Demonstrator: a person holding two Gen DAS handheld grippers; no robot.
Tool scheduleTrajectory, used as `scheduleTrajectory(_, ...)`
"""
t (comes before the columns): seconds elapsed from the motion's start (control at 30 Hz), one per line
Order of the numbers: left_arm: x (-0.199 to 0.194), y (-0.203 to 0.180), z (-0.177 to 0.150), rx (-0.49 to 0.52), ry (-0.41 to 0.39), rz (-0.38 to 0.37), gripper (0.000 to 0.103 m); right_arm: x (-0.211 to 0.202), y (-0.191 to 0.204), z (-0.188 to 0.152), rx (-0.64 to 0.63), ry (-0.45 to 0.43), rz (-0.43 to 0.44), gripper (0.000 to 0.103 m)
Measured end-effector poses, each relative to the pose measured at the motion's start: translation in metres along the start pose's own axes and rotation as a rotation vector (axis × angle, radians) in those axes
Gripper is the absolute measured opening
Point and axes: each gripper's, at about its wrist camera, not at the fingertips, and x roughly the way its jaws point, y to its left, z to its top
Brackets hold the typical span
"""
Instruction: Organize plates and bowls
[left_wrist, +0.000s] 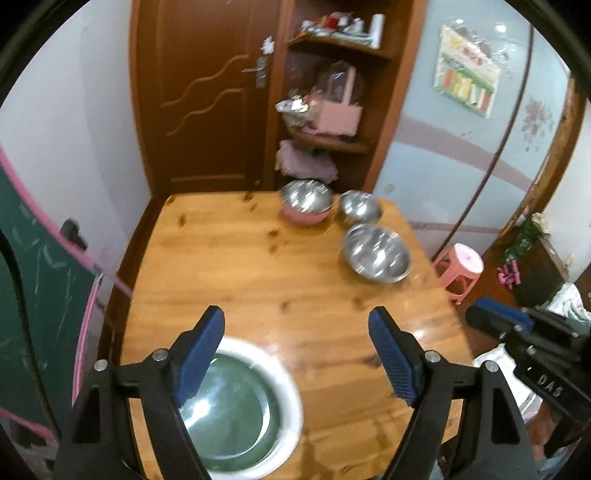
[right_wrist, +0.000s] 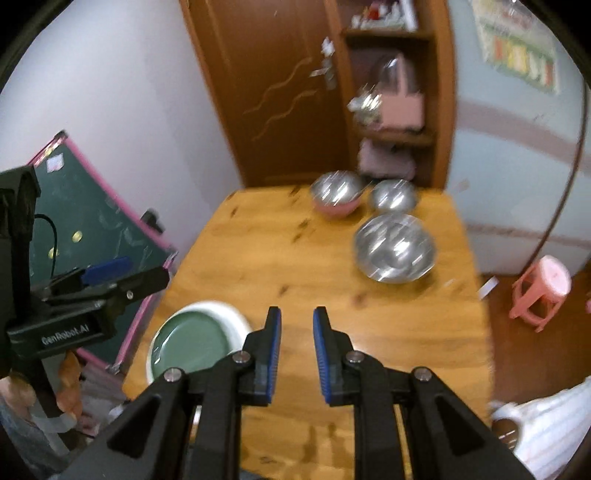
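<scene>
A green plate (left_wrist: 236, 417) lies on a white plate (left_wrist: 290, 380) at the near left of the wooden table (left_wrist: 258, 266). At the far right stand three steel bowls: one nested in a pink bowl (left_wrist: 306, 199), a small one (left_wrist: 360, 206) and a large one (left_wrist: 376, 253). My left gripper (left_wrist: 297, 317) hangs open and empty above the table, its left finger over the plates. My right gripper (right_wrist: 297, 314) hovers over the table's near middle with a narrow gap and nothing between its pads. In the right wrist view the green plate (right_wrist: 188, 339) is at left and the large bowl (right_wrist: 393, 249) ahead.
A green chalkboard with a pink frame (left_wrist: 37, 277) leans left of the table. A pink stool (left_wrist: 461, 266) stands on the floor to the right. Behind the table are a brown door (left_wrist: 207, 92) and a cluttered shelf unit (left_wrist: 332, 110).
</scene>
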Motion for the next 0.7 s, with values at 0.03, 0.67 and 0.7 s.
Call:
scheduleTrajectory(0.03,0.0,-0.008,0.008,0.006,-0.004,-0.014,0.08,-0.01,-0.004,0.006,-0.01,-0.023,-0.025,0.024)
scheduleTrajectory(0.67,0.138,-0.082,0.122,-0.039,0.082,-0.058,0.089,0.026,-0.121,0.097,0.102,-0.082,-0.185,0.058)
scheduleTrajectory(0.7,0.15,-0.082,0.124,-0.039,0.097,-0.049,0.089,0.036,-0.127,0.099,0.112,-0.062,-0.183,0.058)
